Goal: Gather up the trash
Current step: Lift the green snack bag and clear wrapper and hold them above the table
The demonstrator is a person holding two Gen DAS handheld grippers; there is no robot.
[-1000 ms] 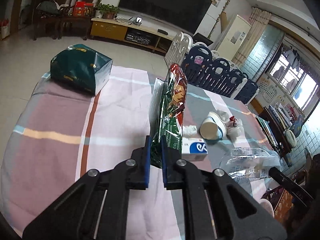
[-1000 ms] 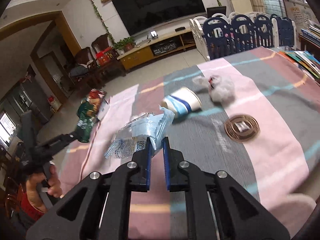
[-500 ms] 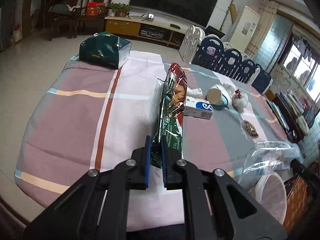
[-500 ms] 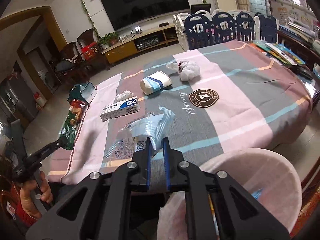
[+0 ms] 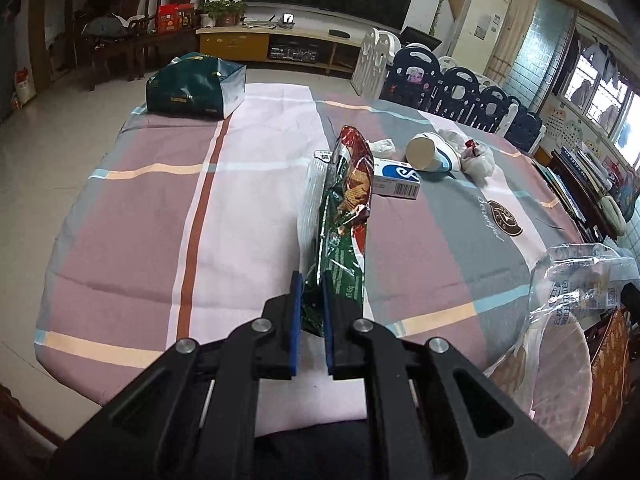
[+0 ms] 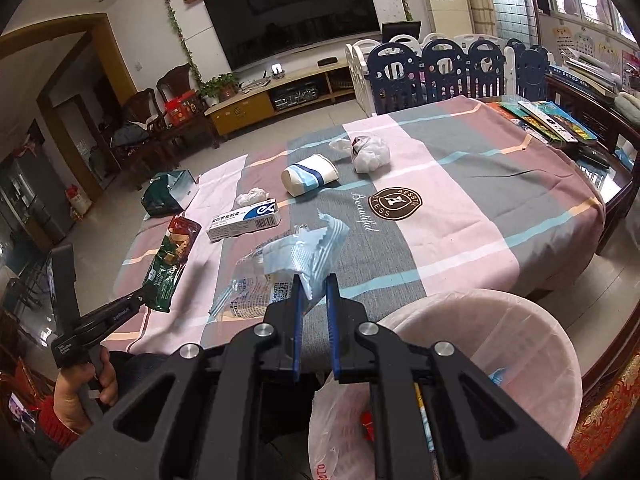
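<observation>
Risk: both wrappers are thin film pinched at one end only. A loose or hasty release could drop either beside the lined waste bin (image 6: 516,344) rather than into it.

The left gripper (image 5: 310,312) is clamped on the green-and-red snack bag (image 5: 346,208), held over the table's (image 5: 132,208) near edge, angled downward. The right gripper (image 6: 314,308) is clamped on a clear plastic wrapper (image 6: 288,264), just left of the bin rim, angled downward. A hand (image 6: 78,396) grips the left handle.

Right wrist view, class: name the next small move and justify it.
Probably carry the right claw a little further over the lined bin and open it: it grips the clear plastic wrapper, and the bin sits just below, to its right.
</observation>
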